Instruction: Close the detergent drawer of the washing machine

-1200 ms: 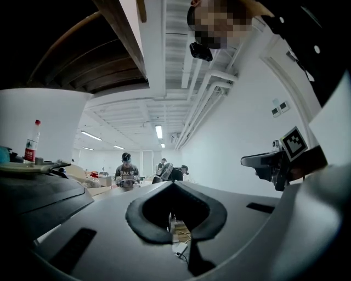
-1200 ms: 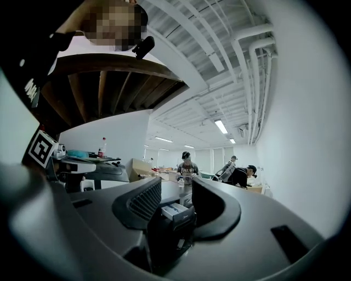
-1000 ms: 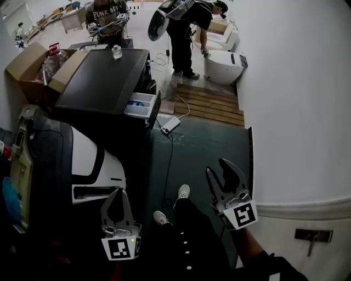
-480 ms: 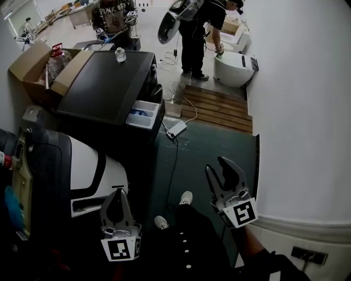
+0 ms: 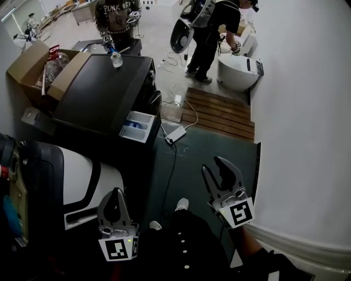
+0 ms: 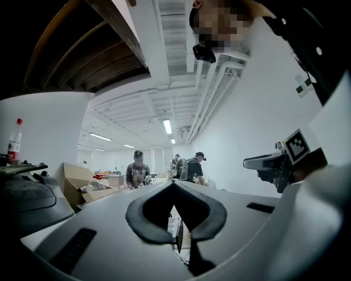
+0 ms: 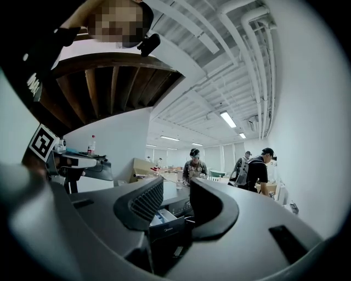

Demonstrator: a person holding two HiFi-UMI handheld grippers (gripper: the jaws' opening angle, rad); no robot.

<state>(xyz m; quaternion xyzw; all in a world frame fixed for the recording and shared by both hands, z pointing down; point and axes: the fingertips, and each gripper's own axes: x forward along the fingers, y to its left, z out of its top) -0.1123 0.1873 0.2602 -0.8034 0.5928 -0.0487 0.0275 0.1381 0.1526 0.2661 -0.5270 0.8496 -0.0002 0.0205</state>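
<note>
The drawer (image 5: pixel 137 125) stands pulled out of the washer (image 5: pixel 104 90), well ahead of both tongs. Your left gripper (image 5: pixel 115 192) has its jaws together and empty. Your right gripper (image 5: pixel 214 166) has its jaws apart; they have just been closing a little, with nothing between them.

Mind the cable (image 5: pixel 171 159) on the floor between you and the washer, since your foot could catch it. If you push on one corner, the drawer may skew and jam. If you shove hard, the bottle (image 5: pixel 115 59) on top may tip.

A shirt (image 5: pixel 112 10) beyond the washer reads "PUNK OFF". The drawer's logo is too small to read.
</note>
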